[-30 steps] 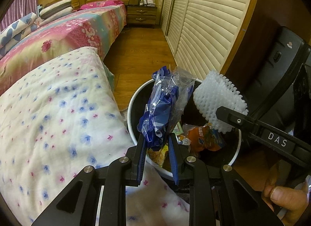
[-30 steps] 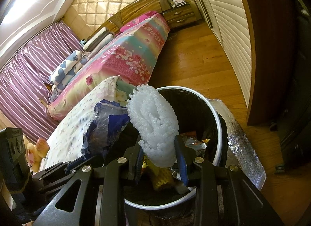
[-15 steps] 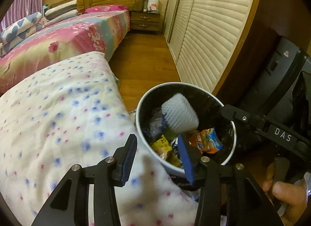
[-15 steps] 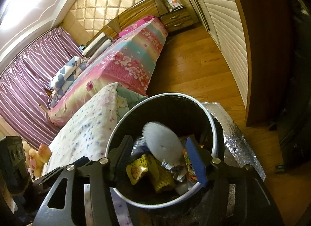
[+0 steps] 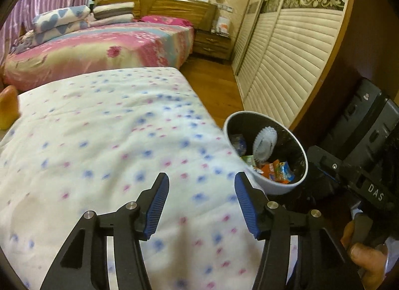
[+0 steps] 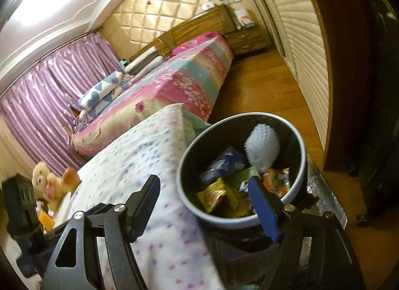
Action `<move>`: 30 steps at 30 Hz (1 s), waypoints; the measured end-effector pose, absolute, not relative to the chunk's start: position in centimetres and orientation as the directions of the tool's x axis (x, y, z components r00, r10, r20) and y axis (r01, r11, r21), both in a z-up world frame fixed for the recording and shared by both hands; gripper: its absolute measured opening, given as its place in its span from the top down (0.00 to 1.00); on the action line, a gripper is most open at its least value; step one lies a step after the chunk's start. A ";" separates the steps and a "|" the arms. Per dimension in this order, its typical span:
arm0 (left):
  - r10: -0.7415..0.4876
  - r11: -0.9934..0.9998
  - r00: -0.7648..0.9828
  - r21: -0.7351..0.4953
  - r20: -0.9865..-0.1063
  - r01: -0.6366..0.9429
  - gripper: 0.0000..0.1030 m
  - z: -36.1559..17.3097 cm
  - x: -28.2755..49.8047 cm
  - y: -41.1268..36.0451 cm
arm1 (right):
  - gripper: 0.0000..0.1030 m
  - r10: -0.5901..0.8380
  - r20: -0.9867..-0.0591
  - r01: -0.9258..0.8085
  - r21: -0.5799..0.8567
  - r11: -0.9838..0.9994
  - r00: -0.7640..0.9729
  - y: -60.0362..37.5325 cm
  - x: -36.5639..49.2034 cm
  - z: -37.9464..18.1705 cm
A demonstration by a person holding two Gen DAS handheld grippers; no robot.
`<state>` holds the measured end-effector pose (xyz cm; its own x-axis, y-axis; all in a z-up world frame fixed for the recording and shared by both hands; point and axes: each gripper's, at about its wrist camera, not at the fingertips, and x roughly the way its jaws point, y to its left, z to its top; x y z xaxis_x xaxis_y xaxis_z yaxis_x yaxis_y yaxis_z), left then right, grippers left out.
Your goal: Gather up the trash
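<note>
our left gripper [image 5: 201,202] hangs over the dotted quilt [image 5: 104,145], jaws opening, nothing between them; our right gripper [image 6: 204,205] likewise spreads empty above the bin [image 6: 298,140]; inside lie white foam netting [image 6: 263,147] and wrappers [image 6: 214,196], motion-blurred, partly hidden.

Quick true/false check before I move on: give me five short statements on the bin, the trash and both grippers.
1. The white foam net lies in the bin. True.
2. The left gripper holds a blue wrapper. False: nothing is between its opening jaws; the blue wrapper is in the bin.
3. The right gripper grips the foam net. False: its jaws are opening, with nothing between them.
4. The bin stands beside the dotted quilt. True.
5. The bin holds only the foam net. False: snack wrappers lie in it too.
</note>
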<state>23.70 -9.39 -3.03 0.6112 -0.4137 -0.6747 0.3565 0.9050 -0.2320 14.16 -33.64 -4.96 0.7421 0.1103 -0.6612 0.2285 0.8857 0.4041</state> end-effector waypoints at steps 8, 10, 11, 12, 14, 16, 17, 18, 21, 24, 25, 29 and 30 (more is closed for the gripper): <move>-0.373 0.927 0.692 -0.214 -0.618 0.309 0.45 -1.5 19.6 -5.1 | 0.23 0.072 -0.625 0.159 0.307 0.938 0.778 -29.8 13.0 -3.8; -0.364 0.931 0.721 -0.204 -0.589 0.303 0.45 -0.6 18.6 -4.3 | 0.22 0.067 -0.611 0.140 0.285 0.948 0.789 -29.0 12.9 -3.1; -0.357 0.934 0.743 -0.196 -0.566 0.299 0.44 -0.1 17.9 -3.9 | 0.21 0.061 -0.596 0.126 0.268 0.955 0.801 -28.5 12.7 -2.5; -0.354 0.935 0.758 -0.192 -0.548 0.298 0.42 0.2 17.4 -3.6 | 0.19 0.056 -0.581 0.117 0.255 0.960 0.812 -28.1 12.6 -2.0; -0.336 0.942 0.800 -0.178 -0.497 0.285 0.34 1.0 16.1 -2.9 | 0.05 0.045 -0.536 0.094 0.230 0.969 0.843 -27.5 12.1 -1.0; -0.302 0.953 0.836 -0.159 -0.458 0.257 0.11 1.2 14.9 -2.3 | 0.00 0.024 -0.500 0.092 0.206 0.974 0.866 -26.8 11.5 -0.5; -0.277 0.961 0.859 -0.150 -0.430 0.235 0.08 1.2 14.0 -2.0 | 0.00 0.015 -0.484 0.088 0.189 0.978 0.875 -26.5 11.2 -0.4; -0.268 0.963 0.870 -0.146 -0.415 0.227 0.05 1.0 13.4 -1.8 | 0.00 0.010 -0.479 0.088 0.182 0.979 0.878 -26.4 11.1 -0.5; -0.240 0.970 0.882 -0.127 -0.405 0.206 0.05 0.0 12.4 -1.8 | 0.00 -0.006 -0.475 0.098 0.170 0.981 0.880 -26.2 11.1 -1.2; -0.215 0.976 0.885 -0.106 -0.412 0.188 0.04 -1.0 12.0 -2.1 | 0.00 -0.011 -0.469 0.103 0.171 0.980 0.883 -26.0 11.0 -2.0; -0.208 0.978 0.887 -0.098 -0.413 0.183 0.04 -1.2 11.7 -2.1 | 0.00 -0.011 -0.466 0.101 0.169 0.980 0.885 -26.0 10.8 -2.0; -0.175 0.984 0.894 -0.061 -0.412 0.165 0.04 -1.4 12.0 -2.7 | 0.00 -0.018 -0.463 0.093 0.140 0.986 0.886 -25.4 10.3 -2.5; -0.168 0.986 0.898 -0.054 -0.408 0.160 0.04 -1.3 12.0 -2.9 | 0.00 -0.015 -0.463 0.090 0.140 0.986 0.886 -25.3 10.3 -2.6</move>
